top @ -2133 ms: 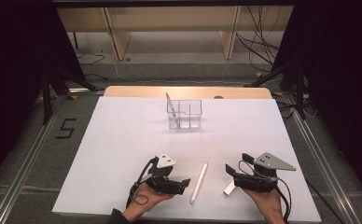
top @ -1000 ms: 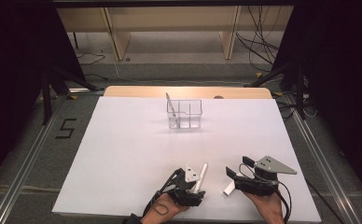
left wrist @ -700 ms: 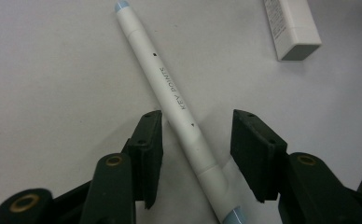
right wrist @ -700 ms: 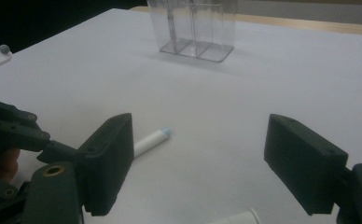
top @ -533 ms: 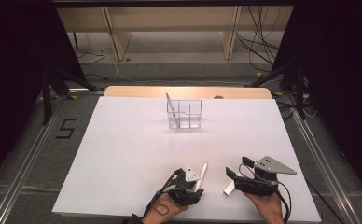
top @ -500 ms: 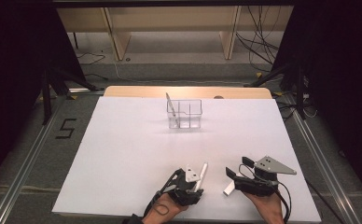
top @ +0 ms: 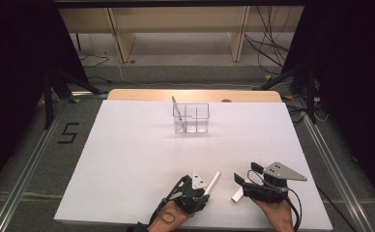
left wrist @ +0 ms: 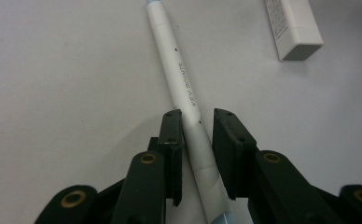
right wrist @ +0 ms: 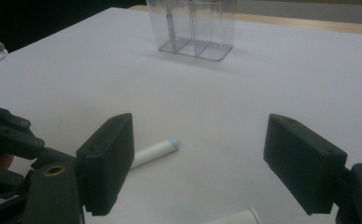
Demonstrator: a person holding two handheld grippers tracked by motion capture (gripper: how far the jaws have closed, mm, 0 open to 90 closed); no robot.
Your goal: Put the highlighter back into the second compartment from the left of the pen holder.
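Note:
A white pen point(top: 212, 182) with pale blue ends lies slanted near the table's front edge. My left gripper point(top: 204, 194) straddles its near end. In the left gripper view the pen point(left wrist: 179, 74) runs up between the jaws of the left gripper point(left wrist: 198, 113). The jaws have just been closing; the left pad is against the barrel and a thin gap remains at the right pad. My right gripper point(top: 246, 172) rests to the right, open wide, nothing between the jaws of the right gripper point(right wrist: 200, 140). The pen's far tip point(right wrist: 158, 151) lies ahead of it.
A short white bar point(top: 237, 195) lies between the two grippers, also seen as the bar point(left wrist: 293, 28). A clear divided organizer point(top: 197, 117) stands at the table's far middle with one pen point(top: 177, 113) leaning in its left compartment. The white tabletop point(top: 127, 159) ends just behind my hands.
My left gripper has moved right from beside the pen onto the pen's near end, then stayed there. The right gripper and the white bar have not moved.

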